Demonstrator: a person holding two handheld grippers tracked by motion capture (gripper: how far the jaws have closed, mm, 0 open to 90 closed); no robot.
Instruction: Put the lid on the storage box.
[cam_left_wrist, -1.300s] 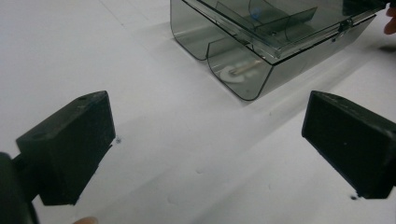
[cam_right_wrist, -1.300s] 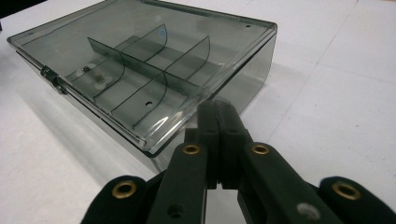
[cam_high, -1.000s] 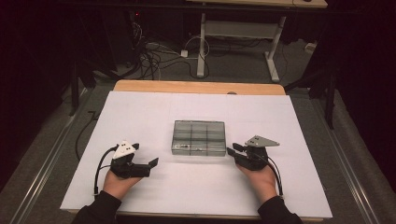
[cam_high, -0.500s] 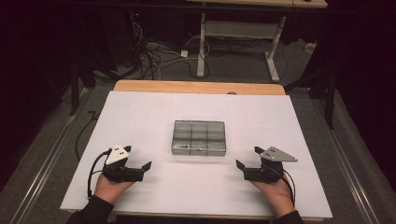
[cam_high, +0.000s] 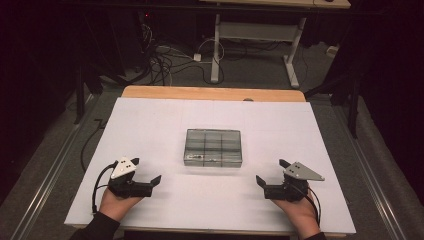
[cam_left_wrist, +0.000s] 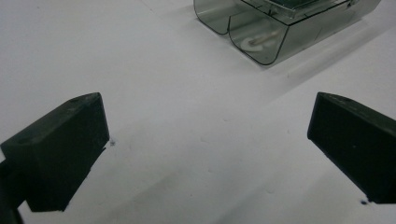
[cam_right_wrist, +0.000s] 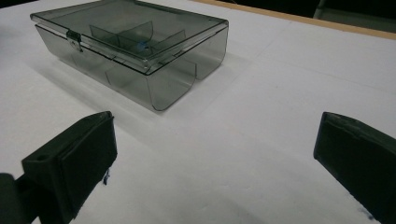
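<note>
Both of your grippers are resting low on the white table (cam_high: 150, 125), one on each side of the smoky clear compartment box (cam_high: 213, 147), which is sitting closed near the table's middle. Your left gripper (cam_high: 148, 177) is standing wide open with nothing between its jaws, well apart from the box. Your right gripper (cam_high: 270, 174) has just been opening; its jaws are now spread wide and empty, pointing toward the box's near corner.
</note>
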